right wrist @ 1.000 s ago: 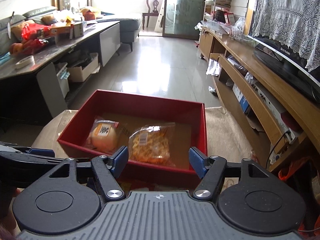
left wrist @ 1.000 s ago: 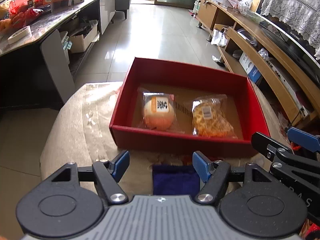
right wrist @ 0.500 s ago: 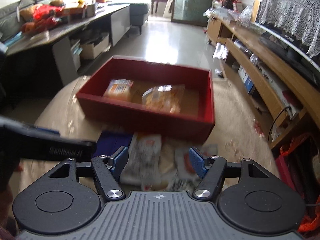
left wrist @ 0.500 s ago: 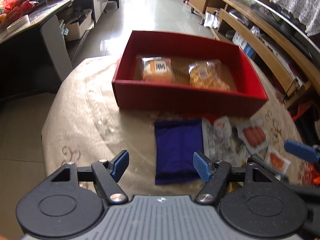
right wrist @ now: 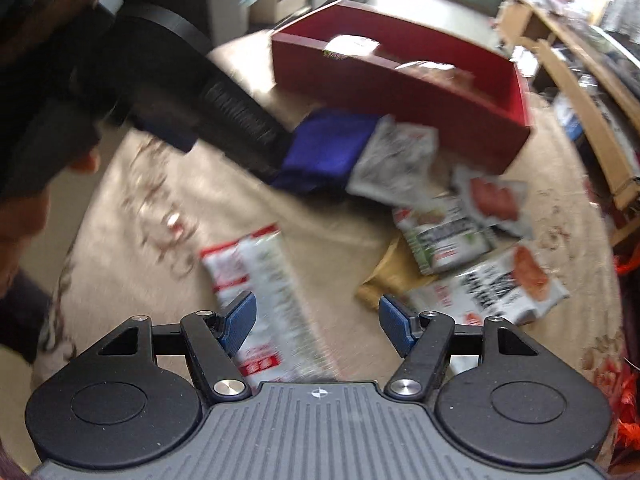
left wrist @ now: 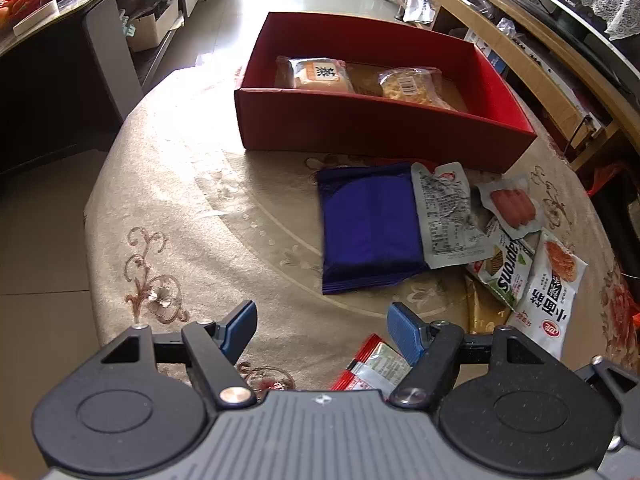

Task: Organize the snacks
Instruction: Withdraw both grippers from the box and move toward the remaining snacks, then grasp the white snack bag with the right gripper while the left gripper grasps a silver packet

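Inside red box (left wrist: 384, 128), two snack packets (left wrist: 320, 74).

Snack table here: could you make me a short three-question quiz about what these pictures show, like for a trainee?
1. True or false: the red box already holds two wrapped snacks.
2. What lies directly ahead of the left gripper? A) blue packet B) banana C) cup
3. The fingers of the right gripper are spread over a red and white ____.

Key: 1 true; 2 A; 3 packet.
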`<state>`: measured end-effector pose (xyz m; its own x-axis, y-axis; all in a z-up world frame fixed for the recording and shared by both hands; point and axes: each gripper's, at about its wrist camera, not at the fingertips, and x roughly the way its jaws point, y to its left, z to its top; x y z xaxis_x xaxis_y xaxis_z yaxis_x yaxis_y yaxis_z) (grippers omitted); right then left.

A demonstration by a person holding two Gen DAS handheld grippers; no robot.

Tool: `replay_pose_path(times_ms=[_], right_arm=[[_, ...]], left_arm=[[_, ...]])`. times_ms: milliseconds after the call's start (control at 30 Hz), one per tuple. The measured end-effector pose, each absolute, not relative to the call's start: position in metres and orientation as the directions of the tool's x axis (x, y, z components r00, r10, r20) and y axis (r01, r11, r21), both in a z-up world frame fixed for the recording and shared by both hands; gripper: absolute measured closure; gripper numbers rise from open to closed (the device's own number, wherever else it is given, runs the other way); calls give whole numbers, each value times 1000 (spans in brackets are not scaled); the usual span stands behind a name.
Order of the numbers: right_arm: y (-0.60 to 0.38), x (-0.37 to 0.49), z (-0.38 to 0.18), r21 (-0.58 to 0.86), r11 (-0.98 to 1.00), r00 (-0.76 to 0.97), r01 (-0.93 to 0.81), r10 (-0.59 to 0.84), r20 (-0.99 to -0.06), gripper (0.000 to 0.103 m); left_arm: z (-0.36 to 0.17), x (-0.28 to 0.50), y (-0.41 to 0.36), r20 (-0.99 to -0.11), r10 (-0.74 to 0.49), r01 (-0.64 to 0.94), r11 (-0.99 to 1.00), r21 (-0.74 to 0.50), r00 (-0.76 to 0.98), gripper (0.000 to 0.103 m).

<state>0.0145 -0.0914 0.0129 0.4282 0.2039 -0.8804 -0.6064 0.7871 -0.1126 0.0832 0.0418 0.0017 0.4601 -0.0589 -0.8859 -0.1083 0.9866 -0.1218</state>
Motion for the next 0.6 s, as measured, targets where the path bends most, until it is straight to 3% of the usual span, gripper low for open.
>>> replay_pose_path(times_ms=[267,367,600], right_arm=[[-71,7,-18,-124,722,358,-680,180,-916,26],[-77,7,-13,-63,740,326,-670,217,-920,43],[-106,6,1,-25,786,335,-618,235,-912,49]], left_arm=[[-4,100,51,-886,-92,-163,969,-185,455,31],[-9,114,46,-888,-101,-177,964,-199,448,31],[-15,138,29,-888,-133,-199,950,-241,441,31]])
